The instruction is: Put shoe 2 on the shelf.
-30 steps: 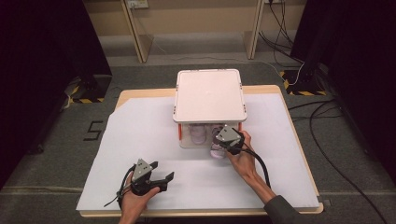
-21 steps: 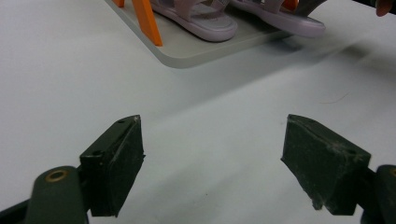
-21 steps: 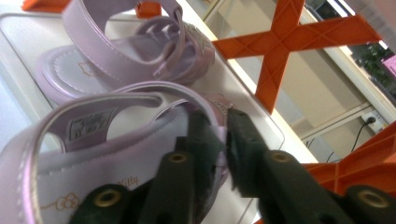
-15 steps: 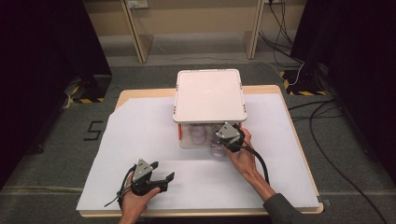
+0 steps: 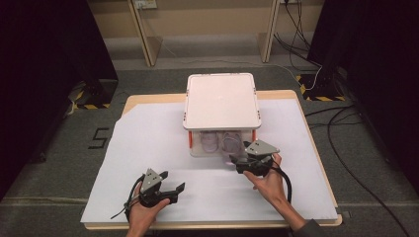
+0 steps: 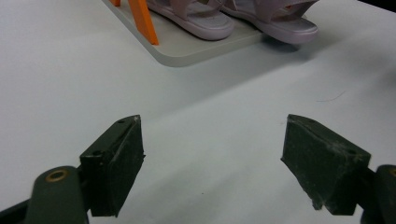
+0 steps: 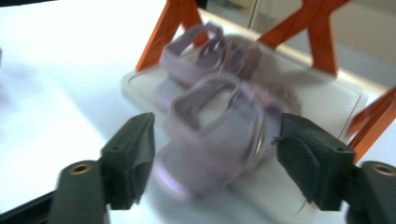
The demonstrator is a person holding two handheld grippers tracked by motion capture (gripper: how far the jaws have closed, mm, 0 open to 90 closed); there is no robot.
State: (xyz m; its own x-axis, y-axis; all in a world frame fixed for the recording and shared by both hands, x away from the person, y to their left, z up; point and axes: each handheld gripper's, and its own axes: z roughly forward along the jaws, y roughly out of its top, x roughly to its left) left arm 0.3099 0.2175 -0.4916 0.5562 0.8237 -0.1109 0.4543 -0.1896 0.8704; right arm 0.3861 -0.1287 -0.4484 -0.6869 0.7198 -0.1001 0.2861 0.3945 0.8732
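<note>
A white two-level rack [image 5: 222, 101] with orange legs [image 7: 163, 37] stands at the middle of the table. Two lilac sandals [image 5: 210, 142] [image 5: 231, 143] lie side by side on its lower shelf [image 6: 187, 49]. In the right gripper view the nearer sandal [image 7: 215, 149] is blurred, its toe over the shelf's front edge. My right gripper [image 5: 237, 160] is just in front of the rack and its jaws have just been opening. That sandal lies ahead between them, with the pads off it. My left gripper [image 5: 174, 192] rests open at the front left, nothing between its jaws.
White paper [image 5: 148, 148] covers the wooden table [image 5: 133, 101]. The rack's lid-like top hides the back of the lower shelf from above. Cables trail over the floor at the right [image 5: 341, 118]. Dark panels stand at both sides.
The right gripper has drawn back from the rack towards the table's front, and its jaws have spread apart off the sandal. The left gripper has not moved.
</note>
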